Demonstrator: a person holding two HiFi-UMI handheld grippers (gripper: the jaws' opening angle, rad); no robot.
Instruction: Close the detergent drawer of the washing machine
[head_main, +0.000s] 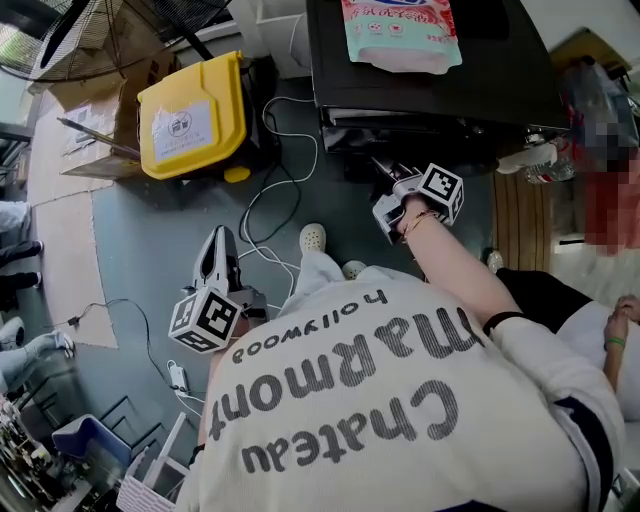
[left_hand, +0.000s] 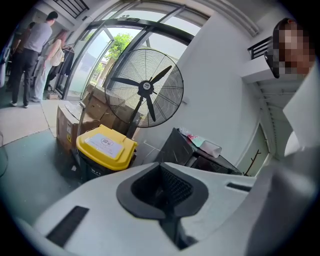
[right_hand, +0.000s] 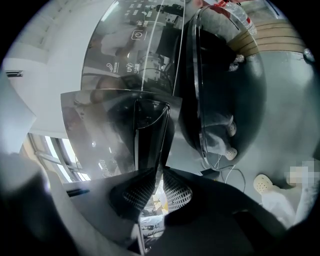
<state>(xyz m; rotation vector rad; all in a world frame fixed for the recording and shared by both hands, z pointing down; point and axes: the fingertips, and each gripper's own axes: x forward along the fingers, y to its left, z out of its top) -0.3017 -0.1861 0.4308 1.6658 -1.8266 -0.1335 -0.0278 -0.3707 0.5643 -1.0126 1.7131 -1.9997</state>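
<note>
Washing machine (head_main: 430, 95): a black machine is seen at the top of the head view, on the grey floor (head_main: 130, 230). A pink and teal bag (head_main: 400, 35) is laid on its top.
Drawer (right_hand: 150, 132): it is shown in the right gripper view as a dark, narrow piece standing out from the glossy front panel, just beside the round door (right_hand: 227, 85). It is not yet pushed flush.
Right tool (right_hand: 161, 174): it is held up to the machine's front. Its jaws are drawn close together, with only a thin slit left between the pads. Nothing is gripped in that slit, where only bright reflections are seen. The tips are set right at the near end of the drawer; whether they are pressed on it cannot be made out.
Left tool (left_hand: 162, 175): it is held low at the person's left side, well apart from the machine. Its jaws are closed together and nothing is carried.
Yellow bin (head_main: 190, 115): it is stood left of the machine, with a white label on its lid.
Fan (left_hand: 145, 87): a large black fan is stood behind the bin, beside cardboard boxes (left_hand: 67, 125).
Cables (head_main: 265, 210): white leads are trailed across the floor between the bin and the machine.
Shoe (head_main: 313, 238): a white clog is seen on the floor below the machine's front.
</note>
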